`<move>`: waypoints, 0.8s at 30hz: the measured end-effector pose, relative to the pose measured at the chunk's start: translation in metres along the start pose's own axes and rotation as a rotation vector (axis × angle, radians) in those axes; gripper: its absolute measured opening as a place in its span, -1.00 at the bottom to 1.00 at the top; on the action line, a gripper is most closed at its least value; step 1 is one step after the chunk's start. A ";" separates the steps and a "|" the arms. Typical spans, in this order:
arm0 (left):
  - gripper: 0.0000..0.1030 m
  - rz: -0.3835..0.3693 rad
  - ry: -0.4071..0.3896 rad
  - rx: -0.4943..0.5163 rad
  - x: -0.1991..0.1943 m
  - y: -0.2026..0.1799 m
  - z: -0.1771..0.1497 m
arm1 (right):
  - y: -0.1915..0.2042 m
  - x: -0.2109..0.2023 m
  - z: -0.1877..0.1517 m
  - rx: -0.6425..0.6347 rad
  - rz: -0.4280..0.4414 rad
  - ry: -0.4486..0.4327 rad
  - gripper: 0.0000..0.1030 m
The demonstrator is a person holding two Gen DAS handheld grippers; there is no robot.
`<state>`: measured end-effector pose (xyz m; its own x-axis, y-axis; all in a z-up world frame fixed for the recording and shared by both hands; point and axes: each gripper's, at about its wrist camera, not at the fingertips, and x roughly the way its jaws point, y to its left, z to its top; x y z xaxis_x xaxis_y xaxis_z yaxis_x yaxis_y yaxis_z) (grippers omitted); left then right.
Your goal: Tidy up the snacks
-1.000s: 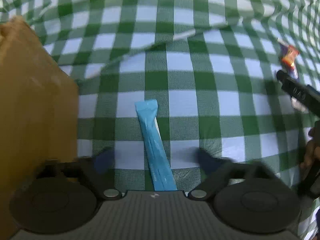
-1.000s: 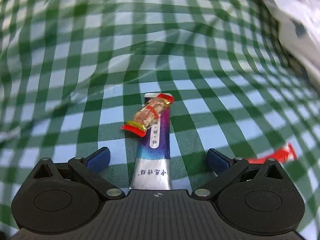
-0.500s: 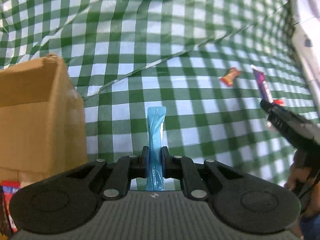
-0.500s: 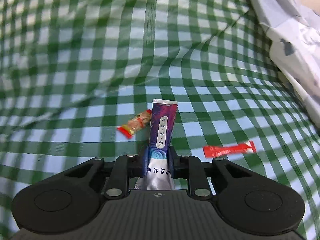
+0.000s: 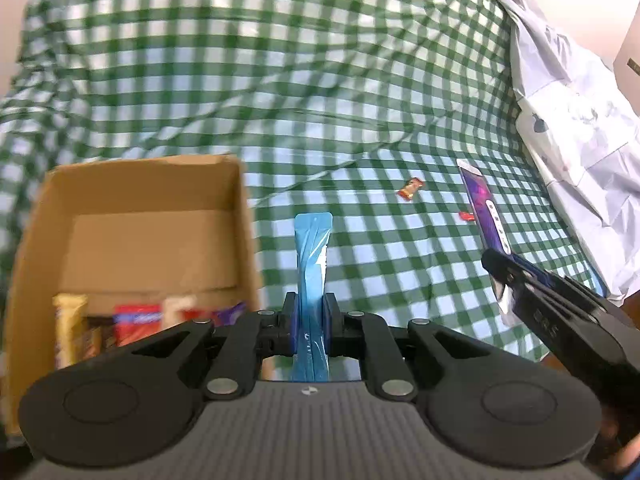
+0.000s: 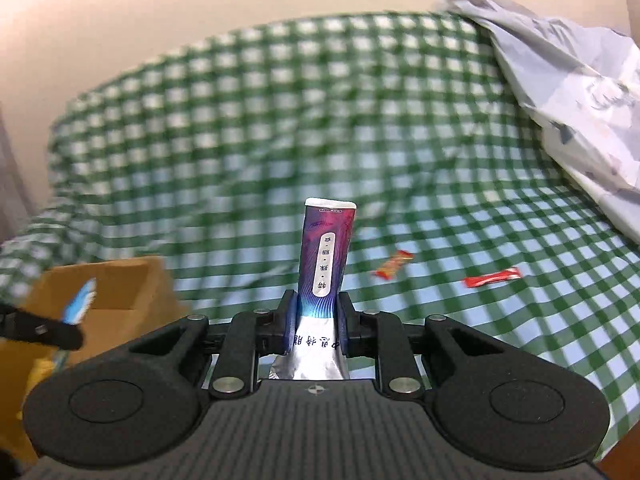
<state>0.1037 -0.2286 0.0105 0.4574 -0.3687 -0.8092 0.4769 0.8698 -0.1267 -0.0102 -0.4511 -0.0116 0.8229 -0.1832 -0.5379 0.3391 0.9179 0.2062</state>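
Two hand-held grippers clamp snack packets, seemingly airborne.

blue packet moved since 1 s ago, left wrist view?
Yes. The blue packet lay flat on the checked cloth; now the left gripper holds it up off the cloth, beside the box.

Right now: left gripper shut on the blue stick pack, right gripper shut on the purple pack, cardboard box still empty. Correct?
Not quite. The cardboard box is not empty: the left wrist view shows several snack packs inside. The rest stands: left gripper shut on the blue stick pack, right gripper on the purple pack.
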 end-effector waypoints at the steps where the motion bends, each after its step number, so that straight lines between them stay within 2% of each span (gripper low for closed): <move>1: -0.76 0.011 -0.005 -0.005 -0.011 0.007 -0.007 | 0.011 -0.014 -0.002 -0.007 0.023 -0.002 -0.58; 9: -0.76 0.103 -0.041 -0.049 -0.086 0.071 -0.082 | 0.096 -0.103 -0.038 -0.072 0.201 0.045 -0.58; 15: -0.76 0.136 -0.073 -0.080 -0.125 0.101 -0.128 | 0.147 -0.134 -0.077 -0.125 0.296 0.122 -0.58; 19: -0.76 0.133 -0.097 -0.091 -0.140 0.110 -0.147 | 0.176 -0.149 -0.093 -0.190 0.326 0.142 -0.58; 24: -0.76 0.132 -0.120 -0.113 -0.151 0.117 -0.156 | 0.191 -0.162 -0.092 -0.227 0.321 0.120 -0.58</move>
<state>-0.0265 -0.0197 0.0289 0.6000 -0.2793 -0.7497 0.3224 0.9420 -0.0929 -0.1206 -0.2135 0.0394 0.8067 0.1557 -0.5701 -0.0470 0.9785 0.2008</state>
